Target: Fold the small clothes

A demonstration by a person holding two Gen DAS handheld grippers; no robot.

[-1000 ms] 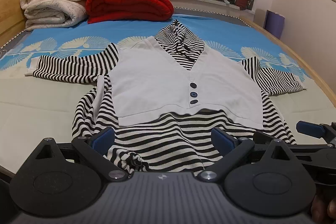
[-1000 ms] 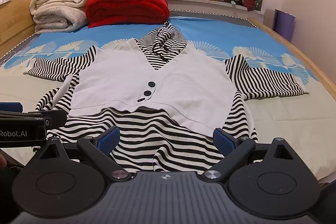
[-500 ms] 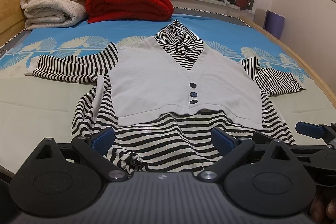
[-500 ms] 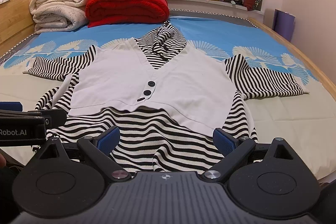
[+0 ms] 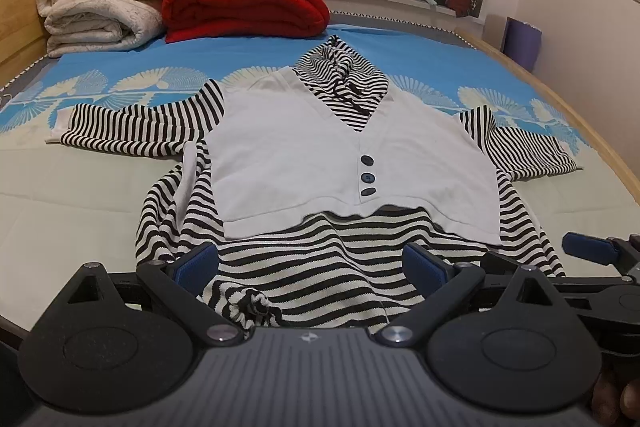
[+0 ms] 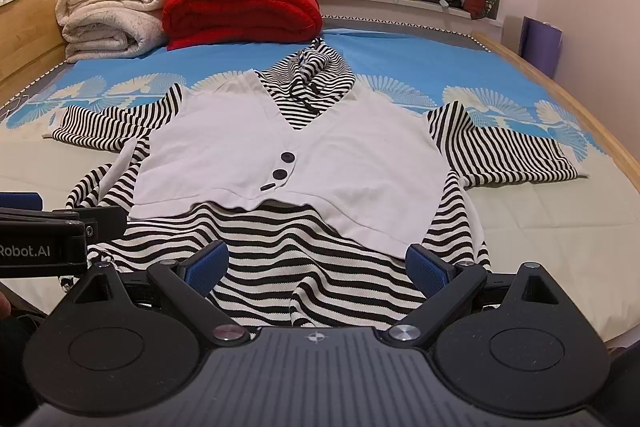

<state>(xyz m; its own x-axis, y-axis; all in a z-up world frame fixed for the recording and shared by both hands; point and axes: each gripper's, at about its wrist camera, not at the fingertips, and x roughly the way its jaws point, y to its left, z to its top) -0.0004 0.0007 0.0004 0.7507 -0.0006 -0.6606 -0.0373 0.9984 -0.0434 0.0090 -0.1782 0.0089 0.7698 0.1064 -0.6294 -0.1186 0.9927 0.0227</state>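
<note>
Nothing shifted; garment [image 5: 320,267] hem hidden

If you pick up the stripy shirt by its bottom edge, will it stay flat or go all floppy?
Probably floppy: the black-and-white striped knit top with a white vest front already wrinkles and bunches at its hem. The spread sleeves would likely dangle. It looks light, and being cloth on the bed sheet, it would probably drag and crumple rather than slide.
</note>
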